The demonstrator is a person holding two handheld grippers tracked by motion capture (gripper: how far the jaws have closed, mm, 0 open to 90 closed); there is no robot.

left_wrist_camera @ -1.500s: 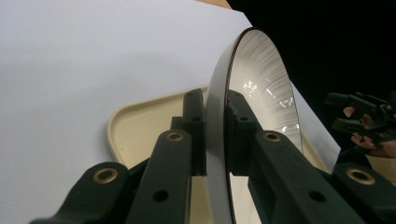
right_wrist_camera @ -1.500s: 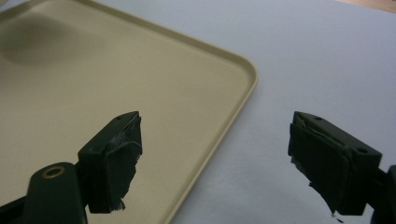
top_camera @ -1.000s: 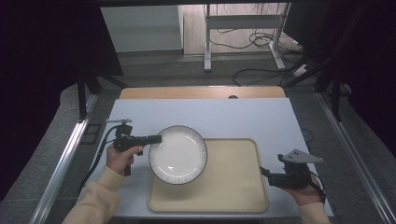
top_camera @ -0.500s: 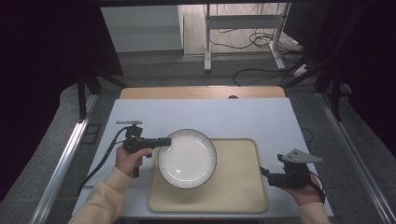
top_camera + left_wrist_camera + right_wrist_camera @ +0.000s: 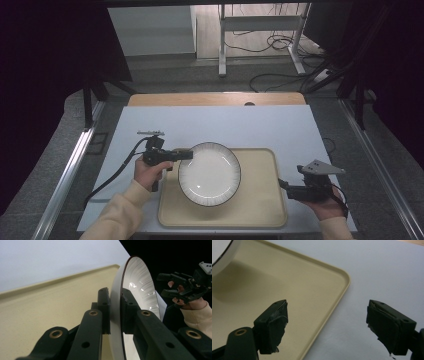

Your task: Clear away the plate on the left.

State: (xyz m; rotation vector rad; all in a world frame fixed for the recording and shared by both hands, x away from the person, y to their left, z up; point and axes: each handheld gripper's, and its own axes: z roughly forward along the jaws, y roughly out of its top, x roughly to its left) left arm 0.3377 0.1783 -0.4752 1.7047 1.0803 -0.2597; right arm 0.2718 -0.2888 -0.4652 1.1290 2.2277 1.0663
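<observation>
A white plate (image 5: 210, 173) with a dark rim hangs over the left part of the beige tray (image 5: 260, 212). My left gripper (image 5: 186, 155) is shut on the plate's left edge, and its pads (image 5: 104, 305) press both faces of the rim (image 5: 115, 302) in the left gripper view. My right gripper (image 5: 283, 185) stands open at the tray's right edge with nothing between its fingers (image 5: 274, 322). The right gripper view looks past them at the tray's corner (image 5: 342, 280) and a piece of the plate (image 5: 222, 252) above it.
The tray lies near the front of a pale blue table top (image 5: 220, 125). A wooden strip (image 5: 215, 99) runs along the far edge. Cables trail from the left gripper over the table's left side (image 5: 115, 175). The other hand and gripper (image 5: 190, 287) appear beyond the plate.
My left gripper has carried the plate to the right, further over the tray. The right gripper has stayed where it was.
</observation>
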